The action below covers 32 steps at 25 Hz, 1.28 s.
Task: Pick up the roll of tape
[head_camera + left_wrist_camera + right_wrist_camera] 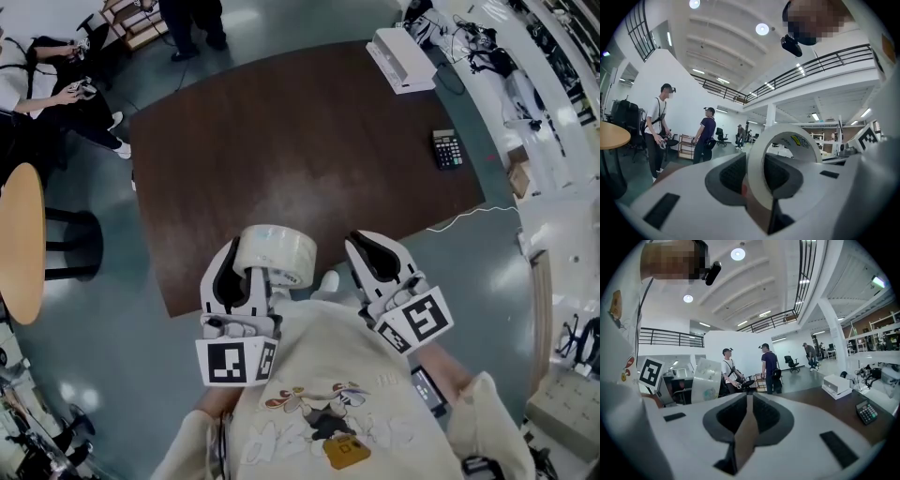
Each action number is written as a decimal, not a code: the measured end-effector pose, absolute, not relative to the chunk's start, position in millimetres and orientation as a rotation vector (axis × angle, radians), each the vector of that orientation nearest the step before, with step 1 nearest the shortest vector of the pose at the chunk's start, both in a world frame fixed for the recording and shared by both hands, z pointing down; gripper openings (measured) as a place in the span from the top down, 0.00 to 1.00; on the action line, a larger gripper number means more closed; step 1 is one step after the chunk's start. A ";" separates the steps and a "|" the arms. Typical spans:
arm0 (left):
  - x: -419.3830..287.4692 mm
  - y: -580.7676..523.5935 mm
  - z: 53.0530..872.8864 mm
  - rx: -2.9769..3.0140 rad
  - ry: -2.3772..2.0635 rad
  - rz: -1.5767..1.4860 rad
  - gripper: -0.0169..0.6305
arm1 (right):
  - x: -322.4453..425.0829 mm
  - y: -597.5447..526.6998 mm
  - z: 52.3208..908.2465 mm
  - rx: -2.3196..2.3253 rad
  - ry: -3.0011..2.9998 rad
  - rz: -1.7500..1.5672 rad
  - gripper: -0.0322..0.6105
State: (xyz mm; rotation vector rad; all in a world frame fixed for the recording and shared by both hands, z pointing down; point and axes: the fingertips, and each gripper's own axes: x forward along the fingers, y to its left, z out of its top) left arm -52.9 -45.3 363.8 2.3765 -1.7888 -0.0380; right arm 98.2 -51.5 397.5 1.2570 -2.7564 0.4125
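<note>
Roll of tape (pixel 275 255) sits clamped between the jaws of our left claw (pixel 255 267), lifted clear above the near edge of the brown counter (pixel 309 141). Over that same edge, just to the right, our right claw (pixel 373 248) hangs with jaws drawn together on nothing, apart from the roll.

The roll of tape (pixel 275 255) sits between the jaws of my left gripper (pixel 251 270), out in front of my chest, above the near edge of the tabletop (pixel 300 159). My right gripper (pixel 367 246) is just beside it on the right (the two not touching). A calculator (pixel 447 148) lies on the tabletop's far right, with a box (pixel 401 58) on the corner behind it.
</note>
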 end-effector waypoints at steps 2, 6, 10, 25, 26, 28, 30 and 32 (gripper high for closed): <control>-51.1 -44.2 366.5 2.376 -1.780 -0.032 0.82 | 99.8 -50.9 396.6 1.277 -2.745 0.379 0.92; -50.1 -42.5 365.8 2.371 -1.766 -0.032 0.82 | 96.1 -47.3 394.4 1.268 -2.745 0.385 0.94; -51.2 -41.4 363.8 2.381 -1.769 -0.044 0.82 | 93.8 -47.5 390.7 1.272 -2.759 0.376 0.94; -40.2 -31.3 375.6 2.406 -1.691 -0.007 0.82 | 98.4 -50.4 367.3 1.336 -2.764 0.291 0.94; -39.8 -29.8 374.0 2.411 -1.689 -0.010 0.82 | 97.8 -49.4 365.6 1.334 -2.765 0.286 0.94; -39.0 -28.9 372.6 2.422 -1.687 -0.011 0.82 | 97.3 -49.8 363.4 1.330 -2.766 0.271 0.94; -36.3 -31.5 371.7 2.426 -1.687 -0.032 0.82 | 98.8 -53.1 362.3 1.330 -2.770 0.262 0.94; -32.1 -29.8 370.8 2.420 -1.680 -0.057 0.82 | 101.7 -50.9 362.6 1.331 -2.765 0.276 0.94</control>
